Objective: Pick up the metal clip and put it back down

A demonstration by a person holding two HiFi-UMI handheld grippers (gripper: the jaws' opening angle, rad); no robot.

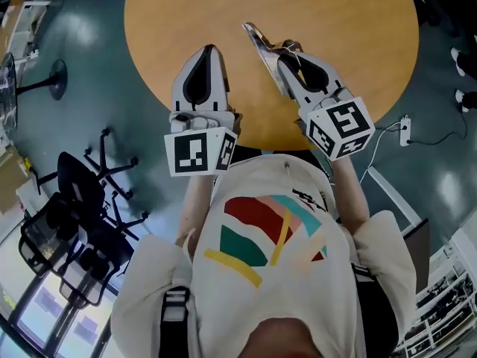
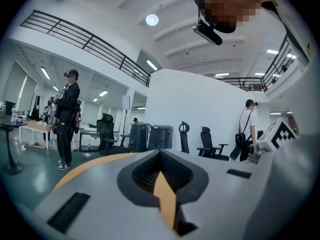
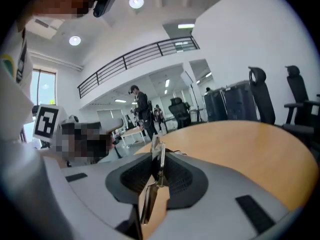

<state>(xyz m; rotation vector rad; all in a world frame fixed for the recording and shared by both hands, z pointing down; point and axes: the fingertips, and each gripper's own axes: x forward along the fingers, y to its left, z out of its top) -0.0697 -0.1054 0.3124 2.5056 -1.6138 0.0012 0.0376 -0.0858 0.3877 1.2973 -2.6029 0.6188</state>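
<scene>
The metal clip [image 1: 261,45] is a long shiny strip that lies slanted over the round wooden table [image 1: 343,21], near its front edge. My right gripper [image 1: 288,58] is shut on the clip's near end. In the right gripper view the clip [image 3: 158,155] stands edge-on, pinched between the dark ribbed pads [image 3: 177,176], with its tip poking out past them. My left gripper [image 1: 208,51] hovers over the table to the left of the clip, its jaws together with nothing in them. In the left gripper view only a thin sliver of table [image 2: 164,196] shows between the pads.
Black office chairs [image 1: 82,222] stand on the green floor at the left. A round stand base [image 1: 56,77] is farther back. A power strip [image 1: 405,131] with a cable lies on the floor at the right. People [image 2: 67,119] stand far off in the room.
</scene>
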